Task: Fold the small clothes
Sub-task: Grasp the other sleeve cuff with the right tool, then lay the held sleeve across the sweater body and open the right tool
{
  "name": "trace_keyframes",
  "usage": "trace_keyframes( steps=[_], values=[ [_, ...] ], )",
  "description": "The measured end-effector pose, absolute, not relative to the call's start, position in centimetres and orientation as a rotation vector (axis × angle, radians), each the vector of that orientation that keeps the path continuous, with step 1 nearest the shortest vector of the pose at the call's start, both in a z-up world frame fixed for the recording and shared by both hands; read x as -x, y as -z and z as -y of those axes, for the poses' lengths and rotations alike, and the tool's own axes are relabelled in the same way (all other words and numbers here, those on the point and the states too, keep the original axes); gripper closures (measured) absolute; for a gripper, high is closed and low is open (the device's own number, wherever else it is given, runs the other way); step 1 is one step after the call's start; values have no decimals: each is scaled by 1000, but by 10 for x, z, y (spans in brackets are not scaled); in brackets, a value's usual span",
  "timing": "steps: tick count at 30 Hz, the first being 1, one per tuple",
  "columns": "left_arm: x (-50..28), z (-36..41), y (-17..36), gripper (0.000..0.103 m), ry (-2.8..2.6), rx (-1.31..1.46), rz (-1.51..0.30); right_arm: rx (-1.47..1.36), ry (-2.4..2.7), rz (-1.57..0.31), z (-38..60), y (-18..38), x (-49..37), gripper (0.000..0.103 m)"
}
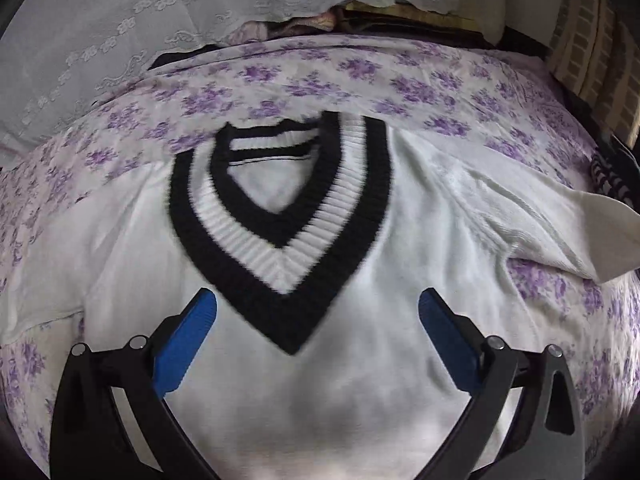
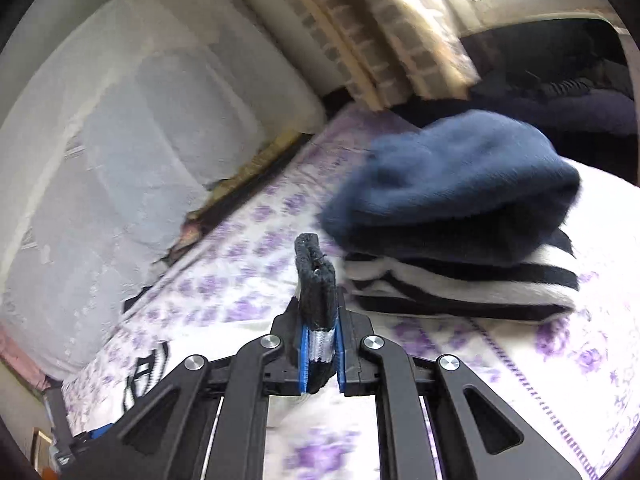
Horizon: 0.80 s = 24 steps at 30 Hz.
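Note:
A white knit sweater [image 1: 340,400] with a black-and-white V-neck collar [image 1: 280,240] lies flat on a purple-flowered bedsheet [image 1: 360,76]. Just above it is my left gripper [image 1: 317,296], open, with its blue pads on either side of the tip of the V and nothing between them. One white sleeve [image 1: 540,216] stretches to the right, its end raised off the sheet. In the right wrist view my right gripper [image 2: 320,312] is shut on a black-and-white ribbed cuff [image 2: 314,272], which sticks up past the fingertips.
A folded blue knit garment [image 2: 452,184] rests on a folded black-and-white striped one [image 2: 460,284] on the bed to the right. White lace-covered cushions [image 2: 140,140] line the far side. Dark clothing [image 2: 560,92] is piled behind the stack.

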<state>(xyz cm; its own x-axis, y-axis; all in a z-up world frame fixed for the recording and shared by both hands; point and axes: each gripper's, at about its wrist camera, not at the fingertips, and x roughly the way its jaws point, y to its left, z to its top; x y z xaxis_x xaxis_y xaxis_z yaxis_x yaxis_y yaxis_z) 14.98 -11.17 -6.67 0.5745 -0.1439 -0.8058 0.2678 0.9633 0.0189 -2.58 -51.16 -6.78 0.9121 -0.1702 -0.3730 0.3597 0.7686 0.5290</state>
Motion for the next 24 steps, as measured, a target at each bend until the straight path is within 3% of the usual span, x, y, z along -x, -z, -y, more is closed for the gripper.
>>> trace_keyframes(
  steps=[12,24],
  values=[
    [-177,-36,87,4,53,158,-970,-640,144,-328,443,26,-26,92],
    [-183,-50,91,4,89,203,-940,-530,41,-345,356,-4,-94,92]
  ],
)
